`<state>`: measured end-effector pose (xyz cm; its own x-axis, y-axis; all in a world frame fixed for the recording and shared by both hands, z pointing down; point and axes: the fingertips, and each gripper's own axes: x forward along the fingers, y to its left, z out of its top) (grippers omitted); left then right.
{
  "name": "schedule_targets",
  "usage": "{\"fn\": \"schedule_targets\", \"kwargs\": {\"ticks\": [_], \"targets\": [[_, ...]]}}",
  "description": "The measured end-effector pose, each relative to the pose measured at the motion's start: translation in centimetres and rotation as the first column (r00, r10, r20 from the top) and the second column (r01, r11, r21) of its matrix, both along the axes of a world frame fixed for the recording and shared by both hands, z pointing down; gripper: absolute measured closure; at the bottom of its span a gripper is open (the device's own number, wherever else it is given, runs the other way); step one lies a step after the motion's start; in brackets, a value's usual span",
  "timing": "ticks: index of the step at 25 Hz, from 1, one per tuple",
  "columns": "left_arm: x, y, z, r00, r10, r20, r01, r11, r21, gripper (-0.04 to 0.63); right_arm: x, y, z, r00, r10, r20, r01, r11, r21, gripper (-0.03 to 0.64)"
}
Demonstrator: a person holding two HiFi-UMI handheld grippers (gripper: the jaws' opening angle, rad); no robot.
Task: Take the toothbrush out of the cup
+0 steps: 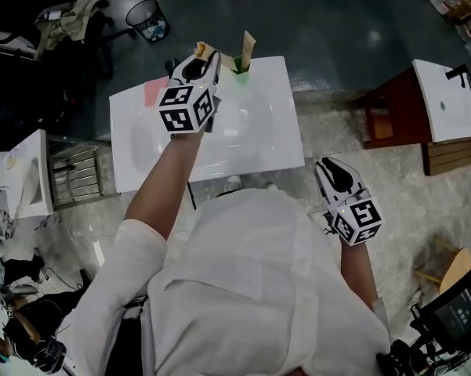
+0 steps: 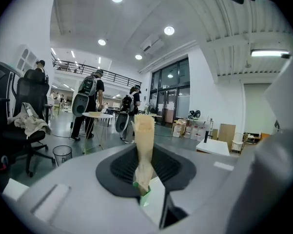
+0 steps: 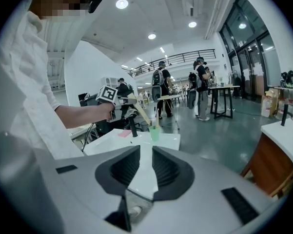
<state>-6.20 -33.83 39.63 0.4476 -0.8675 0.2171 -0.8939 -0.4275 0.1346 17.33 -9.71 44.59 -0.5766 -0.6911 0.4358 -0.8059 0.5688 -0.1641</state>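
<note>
A green cup (image 1: 240,66) stands at the far edge of the white sink (image 1: 286,131), with one beige toothbrush (image 1: 248,44) upright in it. My left gripper (image 1: 206,53) hovers above and just left of the cup, shut on a second beige toothbrush (image 2: 144,130). In the right gripper view that held toothbrush (image 3: 141,113) slants down from the left gripper (image 3: 118,101) toward the cup (image 3: 155,134); whether its lower end is inside the rim I cannot tell. My right gripper (image 1: 327,165) hangs off the sink's near right corner, its jaws (image 3: 145,167) open and empty.
A black faucet (image 3: 132,128) and a pink patch (image 1: 153,92) sit on the sink's far left part. A wire waste basket (image 1: 147,18) stands on the floor beyond. To the right are a second sink (image 1: 447,100) and a wooden stand (image 1: 396,120). People stand in the hall behind.
</note>
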Motion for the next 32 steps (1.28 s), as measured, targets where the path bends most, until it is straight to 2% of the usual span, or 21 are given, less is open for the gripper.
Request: {"fn": "schedule_targets", "kwargs": {"ticks": [14,19,32], "targets": [[-0.2,8.0,-4.1,1.0,-0.014,0.009,0.013,1.0,0.02,0.514,-0.6,-0.6,0.8,0.983,-0.179,0.037,0.179,0.984,0.012,0.551],[0.2,11.4,-4.2,1.0,-0.003,0.02,0.003,1.0,0.005,0.514,-0.8,-0.5,1.2,0.972,-0.229,0.046,0.228,0.973,0.019,0.551],[0.9,19.0,-1.4,0.997,-0.049,0.052,0.052,0.997,-0.065,0.514,-2.0,-1.3,2.1,0.928,-0.363,0.082,0.361,0.932,0.029,0.552]]}}
